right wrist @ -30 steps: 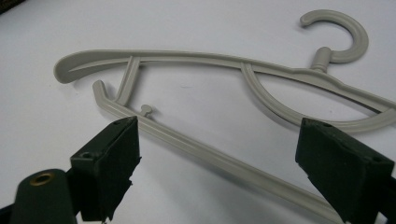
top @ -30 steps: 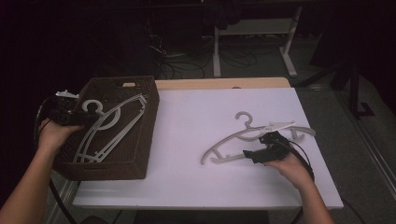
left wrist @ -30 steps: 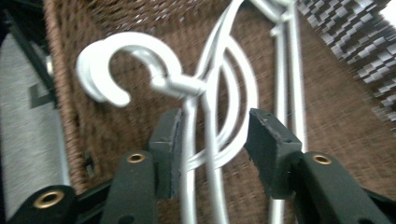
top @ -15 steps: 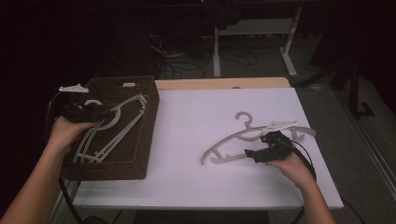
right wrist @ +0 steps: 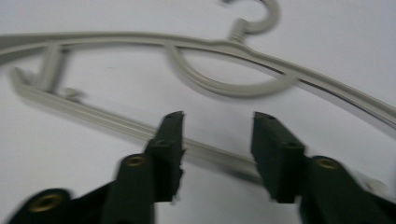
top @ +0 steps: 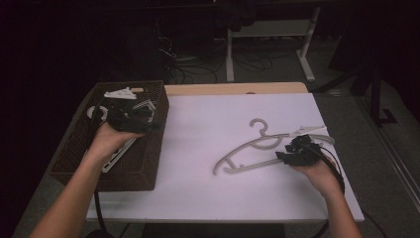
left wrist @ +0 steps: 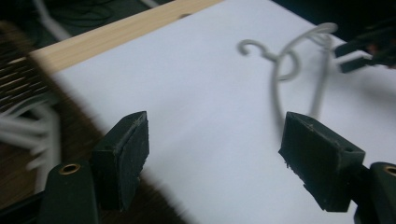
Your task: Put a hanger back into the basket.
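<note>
— Far left? Brown wicker basket (top: 148, 163) on the tabletop (top: 208, 193), white hangers (top: 116, 153) lying inside.

— Above it? Left claw (top: 148, 125) over the basket's right wall, jaws well apart and just been opening, nothing between them; in the left gripper view (left wrist: 212, 144) gaping over basket edge and white surface.

— Middle? Grey hanger (top: 252, 148) flat on the tabletop, hook pointing away.

— Right? Right claw (top: 283, 155) at the hanger's right end, low over the bottom bar. Jaws just been closing, straddling that bar (right wrist: 215, 154) in the right gripper view (right wrist: 217, 140), gaps left on both sides, not yet pressing.
</note>
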Tool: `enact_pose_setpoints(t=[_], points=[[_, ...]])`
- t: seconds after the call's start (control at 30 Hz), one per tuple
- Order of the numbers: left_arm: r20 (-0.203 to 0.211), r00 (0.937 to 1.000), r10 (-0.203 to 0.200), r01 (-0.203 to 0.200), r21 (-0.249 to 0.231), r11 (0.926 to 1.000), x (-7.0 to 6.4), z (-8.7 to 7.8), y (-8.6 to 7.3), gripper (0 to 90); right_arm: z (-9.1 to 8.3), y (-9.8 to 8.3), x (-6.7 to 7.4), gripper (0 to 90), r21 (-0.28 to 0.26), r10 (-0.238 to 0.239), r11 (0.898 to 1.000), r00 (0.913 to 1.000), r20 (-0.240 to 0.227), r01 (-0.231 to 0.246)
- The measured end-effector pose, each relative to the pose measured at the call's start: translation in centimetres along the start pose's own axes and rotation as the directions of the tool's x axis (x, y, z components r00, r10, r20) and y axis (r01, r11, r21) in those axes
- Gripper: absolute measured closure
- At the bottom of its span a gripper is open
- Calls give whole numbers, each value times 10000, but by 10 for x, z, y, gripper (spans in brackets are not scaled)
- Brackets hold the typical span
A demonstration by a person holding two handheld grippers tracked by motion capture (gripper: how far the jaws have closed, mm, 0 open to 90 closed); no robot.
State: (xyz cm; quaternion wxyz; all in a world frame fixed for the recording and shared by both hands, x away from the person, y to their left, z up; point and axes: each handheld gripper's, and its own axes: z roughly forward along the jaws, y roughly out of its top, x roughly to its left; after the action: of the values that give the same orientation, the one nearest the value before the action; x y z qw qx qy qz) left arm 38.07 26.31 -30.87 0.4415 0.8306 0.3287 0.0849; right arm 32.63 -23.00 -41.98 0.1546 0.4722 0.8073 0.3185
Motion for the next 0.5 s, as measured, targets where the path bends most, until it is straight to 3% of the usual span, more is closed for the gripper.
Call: enact_pose_setpoints(t=[0.23,0.3,0.37,0.5], points=[[882,9957,293,-287,-91,9995,-29,43,16,235,3,-9,-25,833,487,269,9983,9970,722,-305],[1006,9945,307,-297,-111,9995,-32,50,17,235,3,-10,-28,848,538,252,9981,9965,800,-296],[1309,9907,375,-371,-50,9993,-41,68,20,235,3,-12,-34,892,591,283,9977,9951,952,-340],[1519,9875,428,-449,106,9989,-49,91,23,235,5,-14,-40,894,720,422,9962,9943,977,-494]])
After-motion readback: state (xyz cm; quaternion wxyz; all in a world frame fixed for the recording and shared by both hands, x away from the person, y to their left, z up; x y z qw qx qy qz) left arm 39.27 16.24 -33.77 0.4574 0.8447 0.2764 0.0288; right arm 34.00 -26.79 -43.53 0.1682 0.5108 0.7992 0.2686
